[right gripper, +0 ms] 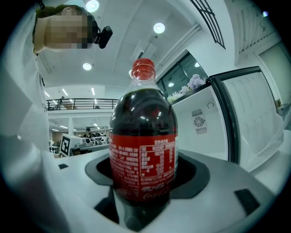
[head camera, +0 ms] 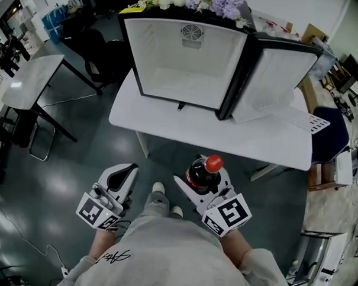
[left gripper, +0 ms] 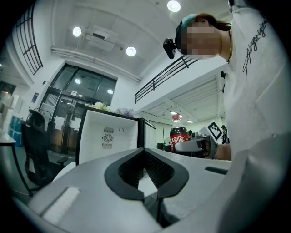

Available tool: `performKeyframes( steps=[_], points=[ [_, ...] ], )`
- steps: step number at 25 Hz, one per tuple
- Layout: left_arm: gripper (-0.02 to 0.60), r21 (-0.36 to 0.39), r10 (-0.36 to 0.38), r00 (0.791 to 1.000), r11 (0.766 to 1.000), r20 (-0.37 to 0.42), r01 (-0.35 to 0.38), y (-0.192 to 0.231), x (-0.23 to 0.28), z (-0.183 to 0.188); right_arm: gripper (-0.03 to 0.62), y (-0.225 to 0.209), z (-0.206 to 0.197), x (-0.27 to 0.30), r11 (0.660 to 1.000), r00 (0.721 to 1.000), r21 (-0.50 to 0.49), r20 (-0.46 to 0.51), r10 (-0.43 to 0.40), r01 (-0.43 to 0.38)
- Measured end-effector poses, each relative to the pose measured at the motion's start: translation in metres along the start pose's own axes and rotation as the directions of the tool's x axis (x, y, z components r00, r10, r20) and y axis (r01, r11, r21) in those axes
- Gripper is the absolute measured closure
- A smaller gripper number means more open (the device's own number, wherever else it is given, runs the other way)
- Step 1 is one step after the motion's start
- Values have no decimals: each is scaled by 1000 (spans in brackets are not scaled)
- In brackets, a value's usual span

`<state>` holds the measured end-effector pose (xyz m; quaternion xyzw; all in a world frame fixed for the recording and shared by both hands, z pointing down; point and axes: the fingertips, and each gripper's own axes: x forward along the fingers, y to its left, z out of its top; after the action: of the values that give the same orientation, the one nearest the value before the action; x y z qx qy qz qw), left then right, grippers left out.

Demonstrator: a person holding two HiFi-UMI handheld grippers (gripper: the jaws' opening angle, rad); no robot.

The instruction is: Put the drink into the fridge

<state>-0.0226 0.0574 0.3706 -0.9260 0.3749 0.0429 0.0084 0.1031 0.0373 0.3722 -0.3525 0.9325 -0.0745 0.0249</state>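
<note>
**Cola bottle held upright before the open mini fridge**

The left gripper (head camera: 125, 174) is held low at the left, its fingers closed together on nothing, apparently kept out of the way. The cola bottle (head camera: 203, 173) is clamped round its lower body by the fingers of the right gripper (head camera: 200, 186). It is kept cap-up in the air, short of the counter (head camera: 166, 125), so it is not yet in the mini fridge (head camera: 187, 56). The fridge door (head camera: 277, 76) is swung wide to the right, so the bare white interior is left free for the bottle.
</note>
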Motion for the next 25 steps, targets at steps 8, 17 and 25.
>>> performKeyframes(
  steps=[8,17,25],
  points=[
    [578,-14,-6,1000,1000,18,6,14,18,-1,275,-14,3,17,1000,1000,-11,4,0,0],
    [578,-11,-13,999,1000,31,14,51,42,-2,275,-36,6,53,1000,1000,-21,-7,-7,7],
    [578,-12,-33,999,999,40,34,88,66,2,275,-57,14,86,999,1000,-26,-9,-23,22]
  ],
)
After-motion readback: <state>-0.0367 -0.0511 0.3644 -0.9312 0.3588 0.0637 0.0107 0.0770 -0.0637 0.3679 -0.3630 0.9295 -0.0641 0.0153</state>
